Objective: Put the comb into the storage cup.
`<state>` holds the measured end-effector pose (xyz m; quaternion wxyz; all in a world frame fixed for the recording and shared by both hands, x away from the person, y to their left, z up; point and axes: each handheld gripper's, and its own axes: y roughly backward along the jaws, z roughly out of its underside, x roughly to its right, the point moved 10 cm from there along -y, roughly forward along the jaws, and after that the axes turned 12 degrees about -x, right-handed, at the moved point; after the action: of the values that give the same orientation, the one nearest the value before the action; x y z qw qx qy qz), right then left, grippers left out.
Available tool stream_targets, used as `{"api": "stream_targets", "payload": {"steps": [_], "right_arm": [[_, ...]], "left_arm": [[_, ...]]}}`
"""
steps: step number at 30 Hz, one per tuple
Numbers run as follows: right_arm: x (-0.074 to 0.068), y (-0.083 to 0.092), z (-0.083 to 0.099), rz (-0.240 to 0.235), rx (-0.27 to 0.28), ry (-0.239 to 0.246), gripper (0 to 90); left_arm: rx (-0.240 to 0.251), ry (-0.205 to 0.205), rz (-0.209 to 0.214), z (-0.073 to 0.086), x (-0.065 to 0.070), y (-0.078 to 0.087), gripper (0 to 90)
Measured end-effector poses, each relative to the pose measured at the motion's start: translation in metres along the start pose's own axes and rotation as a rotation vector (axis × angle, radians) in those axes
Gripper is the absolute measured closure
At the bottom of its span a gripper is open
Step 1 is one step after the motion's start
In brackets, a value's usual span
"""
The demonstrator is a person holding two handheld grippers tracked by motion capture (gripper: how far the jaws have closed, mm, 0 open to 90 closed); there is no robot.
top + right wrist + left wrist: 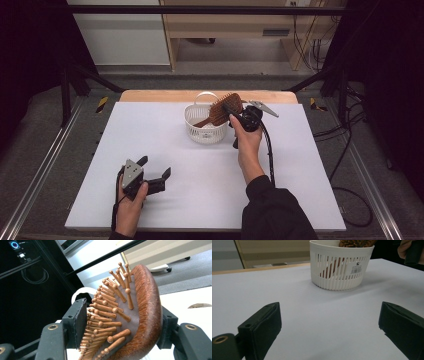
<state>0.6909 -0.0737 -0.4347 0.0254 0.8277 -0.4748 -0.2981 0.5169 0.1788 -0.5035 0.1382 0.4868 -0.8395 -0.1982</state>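
The right gripper (233,113) has its jaws clamped on the wooden hairbrush (223,109), head above the white basket (198,131), handle already inside. Releasing remains. The left gripper (154,167), near the basket, rests open on the table (200,180).

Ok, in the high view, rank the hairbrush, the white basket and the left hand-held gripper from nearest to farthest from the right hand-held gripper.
1. Hairbrush: clamped in the right hand-held gripper, head above the basket.
2. White basket: just left of that gripper, at the table's far middle.
3. Left hand-held gripper: far off at the near left, open on the table.
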Motion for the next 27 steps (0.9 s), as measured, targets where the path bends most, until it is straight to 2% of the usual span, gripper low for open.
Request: {"api": "stream_targets", "payload": {"steps": [27], "right_arm": [[0.0037,0.0003,0.0019,0.001,-0.015,-0.009,36.8]], "left_arm": [[-0.004,-0.001,0.005,0.0005,0.0006,-0.0003,4.7]]}}
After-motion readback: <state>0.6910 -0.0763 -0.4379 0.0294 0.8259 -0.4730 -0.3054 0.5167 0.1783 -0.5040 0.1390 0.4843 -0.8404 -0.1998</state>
